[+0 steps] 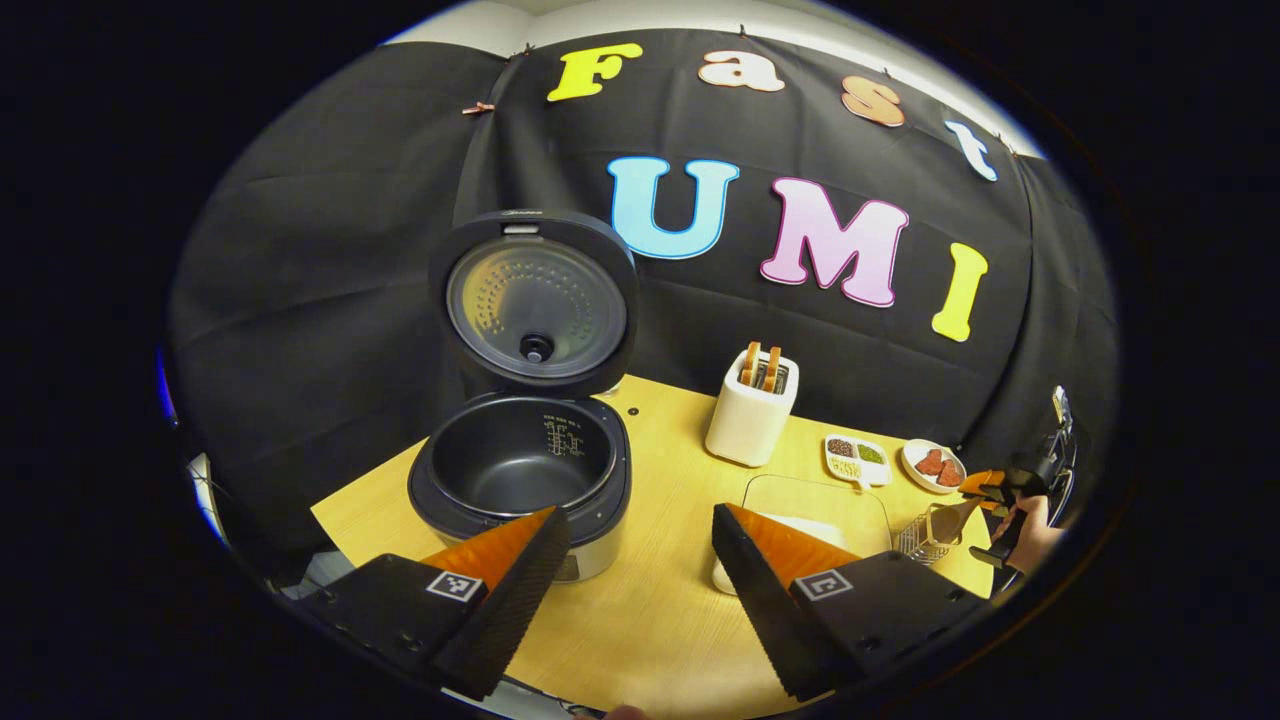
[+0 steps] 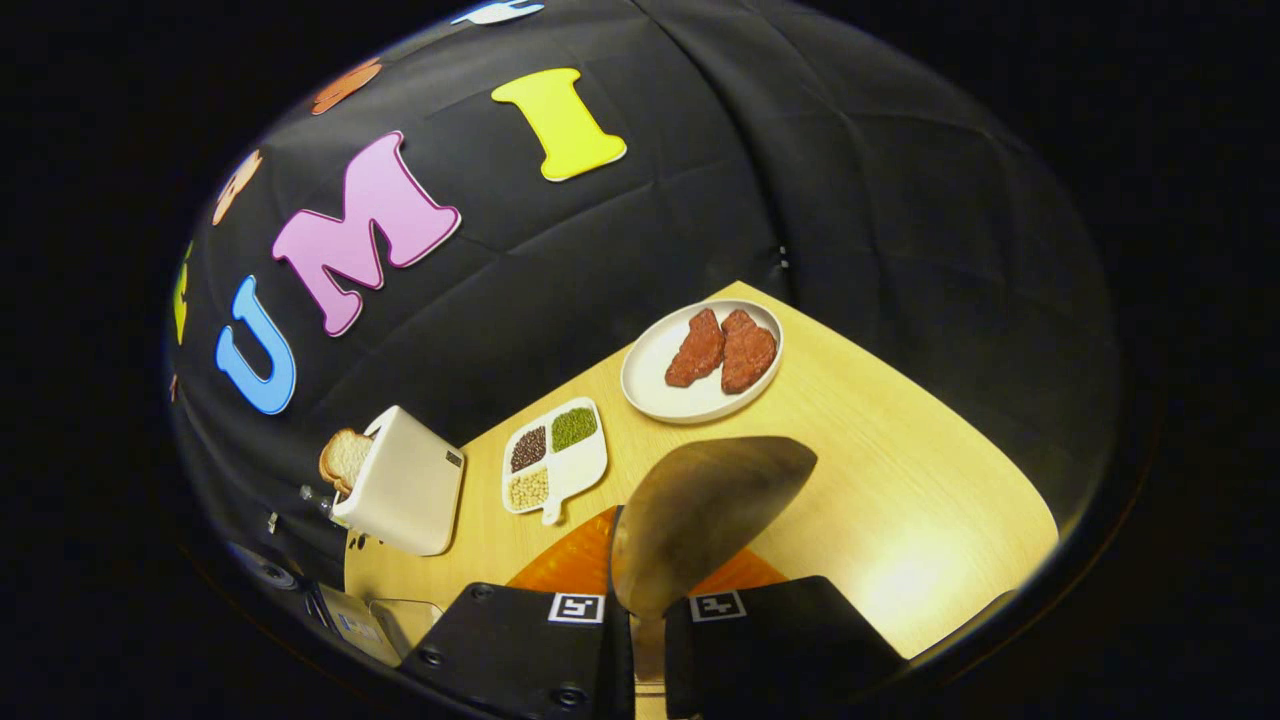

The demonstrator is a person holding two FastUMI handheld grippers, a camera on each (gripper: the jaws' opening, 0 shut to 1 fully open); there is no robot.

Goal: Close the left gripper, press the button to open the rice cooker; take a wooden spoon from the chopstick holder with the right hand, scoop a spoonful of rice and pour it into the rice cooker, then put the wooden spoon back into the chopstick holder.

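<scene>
Right gripper view, right tongs (image 2: 640, 600) clamping smooth wooden spoon (image 2: 700, 515), left tongs (image 1: 630, 560) spread before round open rice cooker (image 1: 525, 450)

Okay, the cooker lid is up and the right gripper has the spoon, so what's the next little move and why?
Probably carry the wooden spoon toward the rice container to scoop. The rice cooker stands open with its pot empty, and the right gripper is shut on the spoon's handle, bowl forward and empty. The chopstick holder sits just beside that container, so it looks like a short move.
</scene>
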